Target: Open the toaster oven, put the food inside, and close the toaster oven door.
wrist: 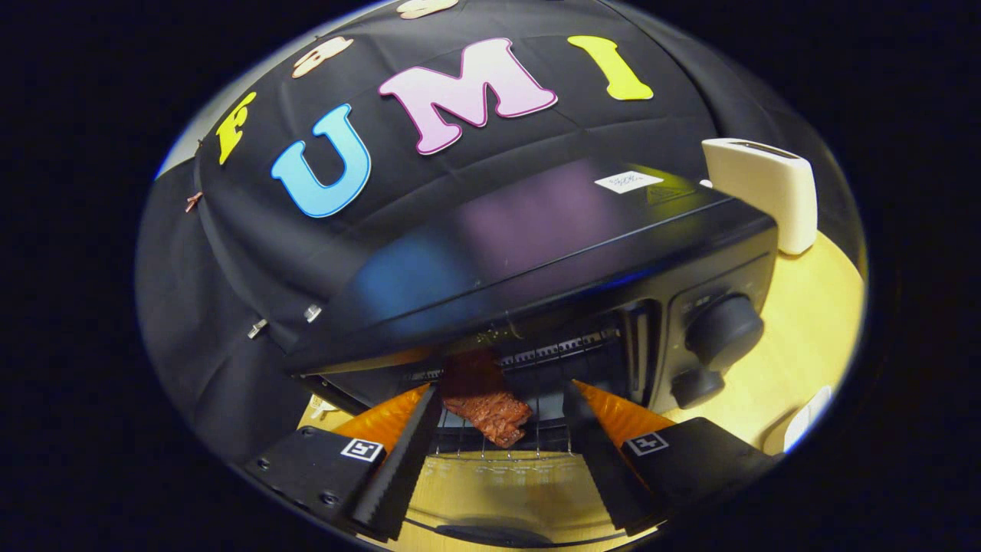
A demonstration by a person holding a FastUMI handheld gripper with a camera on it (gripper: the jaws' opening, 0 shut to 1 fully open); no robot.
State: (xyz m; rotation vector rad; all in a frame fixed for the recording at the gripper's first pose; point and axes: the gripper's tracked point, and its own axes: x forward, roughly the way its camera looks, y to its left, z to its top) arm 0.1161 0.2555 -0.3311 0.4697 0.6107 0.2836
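Note:
A black toaster oven (pixel 536 253) stands with its door (pixel 498 491) folded down flat below my fingers. A brown piece of grilled meat (pixel 484 399) lies on the wire rack (pixel 536 437) just inside the oven mouth. My gripper (pixel 502 395) is open, its orange-backed fingers (pixel 418 433) spread wide on either side of the meat without touching it. The fingertips reach to the front of the rack. Two black knobs (pixel 720 330) sit on the oven's right panel.
A cream-coloured pop-up toaster (pixel 766 192) stands on the wooden table (pixel 812 322) behind the oven's right side. A white object (pixel 808 418) lies on the table to the right of the oven. Black cloth hangs behind and to the left.

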